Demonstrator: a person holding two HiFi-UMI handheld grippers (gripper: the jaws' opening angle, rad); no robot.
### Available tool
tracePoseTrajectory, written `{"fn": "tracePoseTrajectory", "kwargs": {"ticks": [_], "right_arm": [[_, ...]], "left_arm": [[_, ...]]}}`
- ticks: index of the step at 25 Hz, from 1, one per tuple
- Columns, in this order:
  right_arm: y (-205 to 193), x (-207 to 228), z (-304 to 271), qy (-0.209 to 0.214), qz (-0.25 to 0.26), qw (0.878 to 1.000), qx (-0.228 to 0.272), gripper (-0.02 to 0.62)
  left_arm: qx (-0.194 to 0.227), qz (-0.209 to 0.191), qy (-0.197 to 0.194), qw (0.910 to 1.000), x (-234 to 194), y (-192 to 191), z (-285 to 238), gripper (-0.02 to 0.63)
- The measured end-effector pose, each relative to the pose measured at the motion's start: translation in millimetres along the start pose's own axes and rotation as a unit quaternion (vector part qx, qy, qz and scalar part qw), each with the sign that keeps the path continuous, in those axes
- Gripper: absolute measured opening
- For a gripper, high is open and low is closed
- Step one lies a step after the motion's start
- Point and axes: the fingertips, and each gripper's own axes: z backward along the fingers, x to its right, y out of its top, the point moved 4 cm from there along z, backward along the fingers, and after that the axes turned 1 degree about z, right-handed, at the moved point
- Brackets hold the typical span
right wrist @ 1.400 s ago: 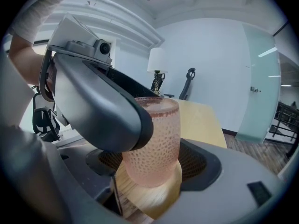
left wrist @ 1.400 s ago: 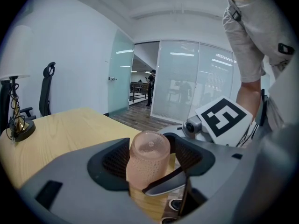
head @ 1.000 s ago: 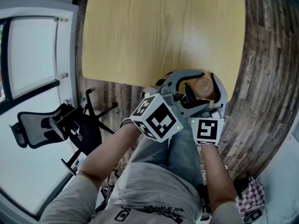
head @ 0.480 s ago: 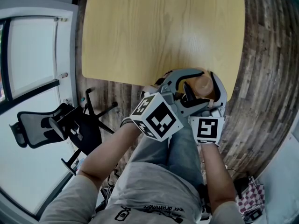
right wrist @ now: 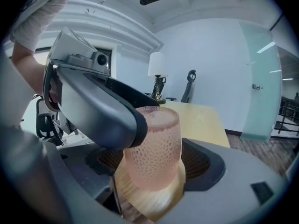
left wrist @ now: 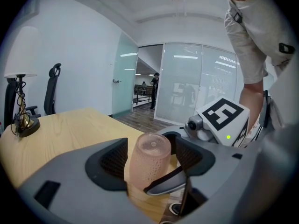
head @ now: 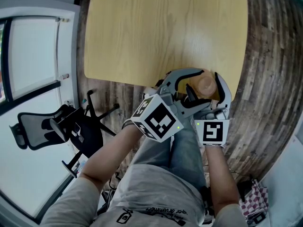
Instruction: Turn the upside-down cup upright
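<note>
Our left claw (left wrist: 150, 157) and right claw (right wrist: 154, 164) have crept slightly farther around the cup (head: 206, 85) at the edge of the surface (head: 156, 32). Both bracket it with jaws apart, so we judge it not yet gripped and still inverted.

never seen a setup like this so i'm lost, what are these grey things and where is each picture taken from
No robot here: a person holds a two-jaw gripper in each hand. The head view looks down from the person's head; the other two come from cameras riding on the left gripper and right gripper. On the wooden table a pink cup stands upside down near the edge, a lamp further off. Both grippers' jaws straddle the cup. The left's show a gap beside it; whether the right's pinch it is unclear.
</note>
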Motion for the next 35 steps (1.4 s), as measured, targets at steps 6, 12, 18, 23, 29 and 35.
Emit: {"fn": "tracePoseTrajectory", "kwargs": {"ticks": [6,12,18,23,29,35], "right_arm": [[27.1,1.4,12.0,-0.008,0.010,0.999,0.047,0.362],[61.6,10.9,44.4,-0.010,0.011,0.998,0.063,0.361],[97.3,15.0,75.1,0.004,0.014,0.998,0.067,0.305],[122.3,12.5,102.6,0.019,-0.005,0.998,0.052,0.177],[144.6,-3.9,135.6,0.050,-0.046,0.997,0.042,0.059],[175.3,-17.2,164.7,0.055,-0.056,0.995,0.062,0.035]], "left_arm": [[0.049,-0.005,0.034,0.9982,-5.7,29.3,28.2,0.316],[0.092,0.012,0.077,0.9927,-1.3,64.2,72.6,0.314],[0.121,0.046,0.086,0.9879,13.6,89.9,98.5,0.247],[0.121,0.070,0.093,0.9858,30.9,104.8,117.3,0.172],[0.115,0.088,0.107,0.9837,54.4,124.9,133.4,0.034],[0.119,0.093,0.117,0.9816,75.1,140.8,144.3,0.011]]}}
